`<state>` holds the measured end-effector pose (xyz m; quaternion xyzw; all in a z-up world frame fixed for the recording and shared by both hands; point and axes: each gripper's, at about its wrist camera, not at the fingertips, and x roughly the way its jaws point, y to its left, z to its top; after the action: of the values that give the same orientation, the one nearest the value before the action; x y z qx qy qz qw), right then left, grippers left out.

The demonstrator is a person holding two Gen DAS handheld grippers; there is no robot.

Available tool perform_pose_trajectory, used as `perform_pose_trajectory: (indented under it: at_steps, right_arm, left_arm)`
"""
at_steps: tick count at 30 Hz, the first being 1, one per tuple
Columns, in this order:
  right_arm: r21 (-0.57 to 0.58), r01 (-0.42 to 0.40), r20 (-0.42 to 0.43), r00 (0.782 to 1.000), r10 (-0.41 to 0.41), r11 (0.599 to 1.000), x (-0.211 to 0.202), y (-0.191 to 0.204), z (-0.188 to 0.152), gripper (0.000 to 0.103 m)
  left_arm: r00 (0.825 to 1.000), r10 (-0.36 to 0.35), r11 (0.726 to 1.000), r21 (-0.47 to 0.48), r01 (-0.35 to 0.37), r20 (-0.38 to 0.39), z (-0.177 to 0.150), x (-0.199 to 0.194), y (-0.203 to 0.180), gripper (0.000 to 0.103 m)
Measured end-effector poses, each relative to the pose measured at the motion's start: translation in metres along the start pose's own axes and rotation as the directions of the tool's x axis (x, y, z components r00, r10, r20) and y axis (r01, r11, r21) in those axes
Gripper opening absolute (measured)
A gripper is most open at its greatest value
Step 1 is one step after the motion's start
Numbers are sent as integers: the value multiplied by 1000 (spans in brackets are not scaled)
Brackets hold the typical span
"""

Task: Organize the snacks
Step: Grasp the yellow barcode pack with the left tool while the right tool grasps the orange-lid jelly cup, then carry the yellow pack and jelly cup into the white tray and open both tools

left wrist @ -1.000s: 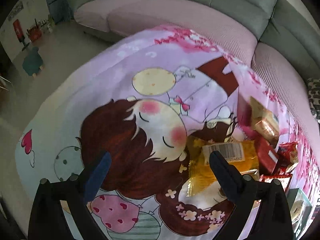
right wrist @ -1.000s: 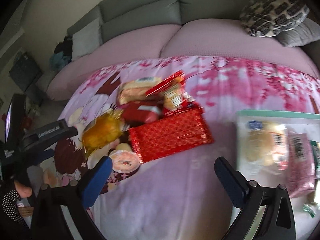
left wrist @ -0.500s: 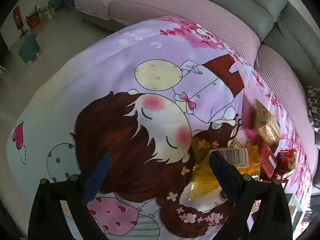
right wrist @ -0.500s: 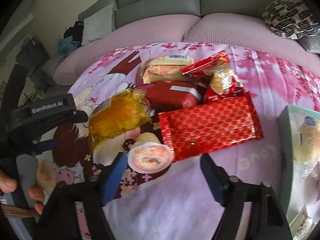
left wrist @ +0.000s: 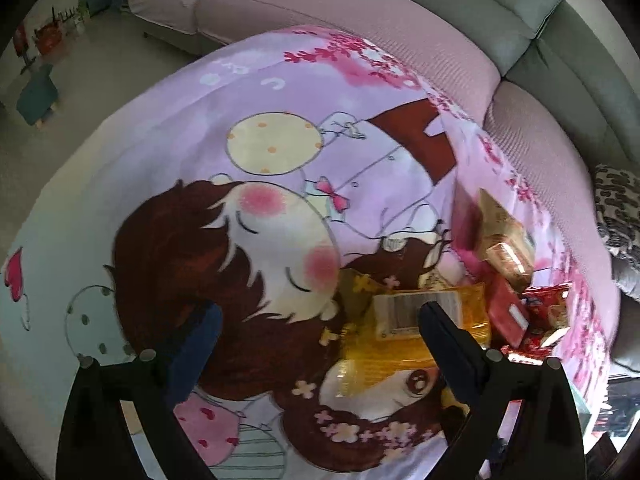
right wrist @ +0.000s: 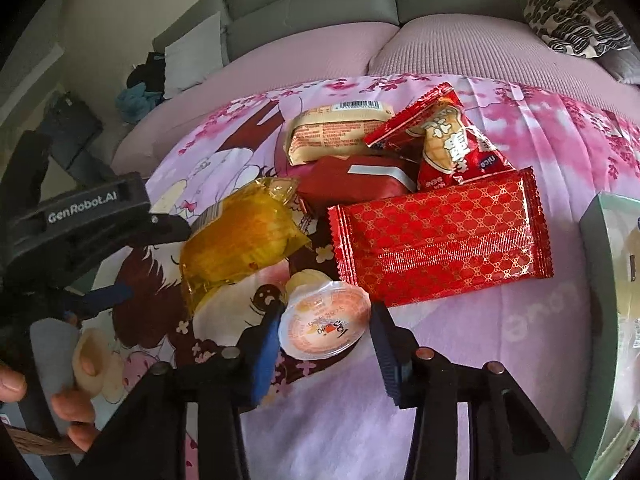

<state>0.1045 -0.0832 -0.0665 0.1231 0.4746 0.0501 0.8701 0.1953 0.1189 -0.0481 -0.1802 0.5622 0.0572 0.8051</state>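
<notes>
Jelly cup (right wrist: pixel 324 326) between my parted right gripper (right wrist: pixel 324 344) fingers; I'd clamp squarely below its rim. Left gripper (left wrist: pixel 316 344) unclenched, empty.

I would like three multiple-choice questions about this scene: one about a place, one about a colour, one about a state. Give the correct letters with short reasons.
1. Where is the jelly cup?
A. between the fingers of the right hand-held gripper
B. inside the green box
C. on the sofa

2. What colour is the large flat patterned packet?
A. blue
B. red
C. white

3. How does the left hand-held gripper stand?
A. shut on a packet
B. open, holding nothing
C. out of view

Answers: 1 A, the cup sits between the two blue pads. 2 B, its wrapper is red with a gold pattern. 3 B, its fingers are wide apart above the cloth.
</notes>
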Motion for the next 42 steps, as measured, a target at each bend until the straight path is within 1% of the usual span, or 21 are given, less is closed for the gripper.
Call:
perform_pose_trajectory:
  at_steps: [5, 9, 12, 16, 22, 24, 26, 27, 30, 34, 36, 39, 42]
  right_arm:
    - [14, 21, -9, 1000, -21, 1000, -2, -5, 0, 46]
    - [10, 65, -13, 998, -65, 998, -7, -10, -1, 46]
    - [25, 82, -21, 996, -81, 996, -11, -17, -2, 46]
    - [55, 83, -39, 996, -81, 995, -14, -26, -3, 46]
    - [51, 88, -40, 995, -86, 995, -15, -26, -2, 46]
    - [50, 89, -41, 995, -87, 995, -15, -26, -2, 46]
    - [49, 90, -43, 995, -88, 995, -16, -25, -3, 46]
    - [49, 91, -42, 995, -89, 995, -17, -24, -3, 46]
    - [50, 91, -43, 995, -88, 995, -21, -24, -3, 46]
    - [65, 79, -37, 996, -77, 995, -33, -28, -2, 46]
    - [71, 73, -26, 997, -71, 995, -40, -30, -1, 46]
    - [77, 56, -7, 998, -56, 995, -54, -30, -1, 46]
    - [85, 46, 14, 999, -48, 995, -67, -31, 0, 46]
  left_arm:
    - [999, -34, 998, 52, 34, 2, -2, 1, -18, 98]
    - [998, -68, 994, 83, 68, -1, -4, 3, -32, 98]
    - [996, -83, 992, 96, 84, -14, -6, 9, -42, 98]
    - [995, -93, 989, 108, 96, -37, -7, 21, -52, 98]
    - [997, -69, 991, 117, 73, -33, -10, 28, -58, 98]
    - [998, -67, 991, 116, 68, -18, -10, 25, -59, 93]
    - [998, -62, 989, 134, 62, -4, -11, 21, -63, 81]
    - [999, -54, 989, 141, 54, -1, -12, 19, -64, 79]
    - [999, -51, 989, 141, 51, 3, -13, 18, -65, 76]
    - [996, -86, 991, 101, 86, -2, -12, 14, -57, 72]
    - [995, -97, 992, 86, 97, 0, -12, 10, -54, 72]
    - [994, -106, 991, 85, 104, 16, -12, 2, -54, 72]
    - [991, -131, 988, 87, 128, 33, -13, -8, -57, 72]
